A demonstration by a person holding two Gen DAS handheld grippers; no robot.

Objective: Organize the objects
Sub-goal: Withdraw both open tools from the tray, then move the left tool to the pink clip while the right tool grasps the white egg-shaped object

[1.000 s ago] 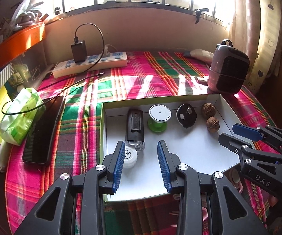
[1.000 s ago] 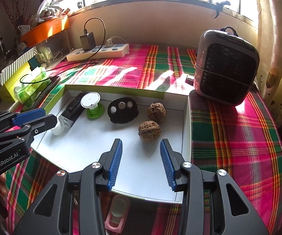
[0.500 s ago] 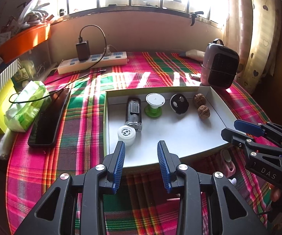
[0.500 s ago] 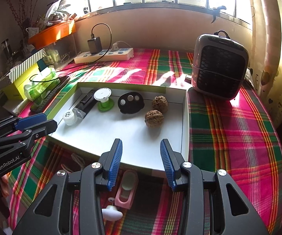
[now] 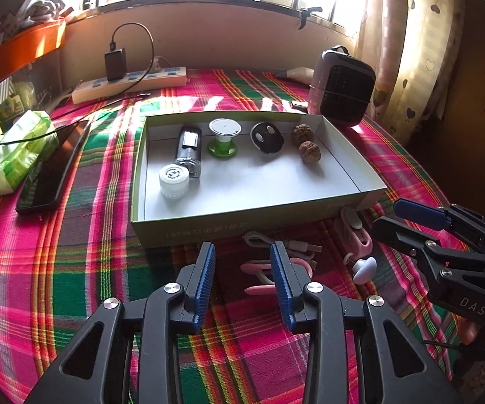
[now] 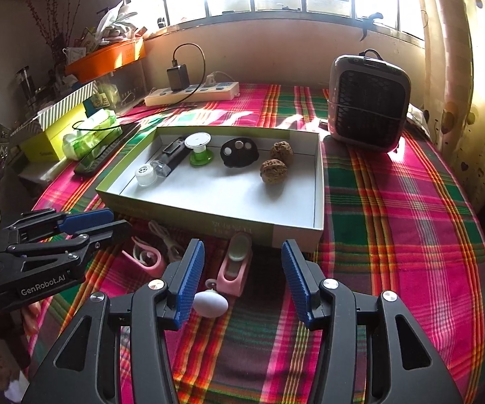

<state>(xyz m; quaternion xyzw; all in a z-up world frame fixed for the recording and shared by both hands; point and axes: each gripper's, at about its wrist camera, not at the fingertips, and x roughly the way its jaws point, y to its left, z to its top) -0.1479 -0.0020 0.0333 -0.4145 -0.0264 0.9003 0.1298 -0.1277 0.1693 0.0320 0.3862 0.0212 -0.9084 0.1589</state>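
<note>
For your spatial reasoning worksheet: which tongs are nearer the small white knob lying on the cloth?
Right. The right tongs straddle the white knob; the left tongs sit off to its side, over pink pieces.

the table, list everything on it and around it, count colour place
box: 1, green outside, white inside, mid-table
walnuts: 2, brown, box's right end
black disc: 1, black, left of walnuts
spool: 1, green with white top, in box
dark bottle: 1, lying in box
white jar: 1, box's left side
pink clips: about 3, on cloth in front of box
white knob: 1, in front of box
cable: 1, white, in front of box
heater: 1, grey-black, behind box, right
power strip: 1, white, by window
phone: 1, black, left of box
tissue pack: 1, green, far left
left gripper: open, empty
right gripper: jaws just opened wider, over the knob
</note>
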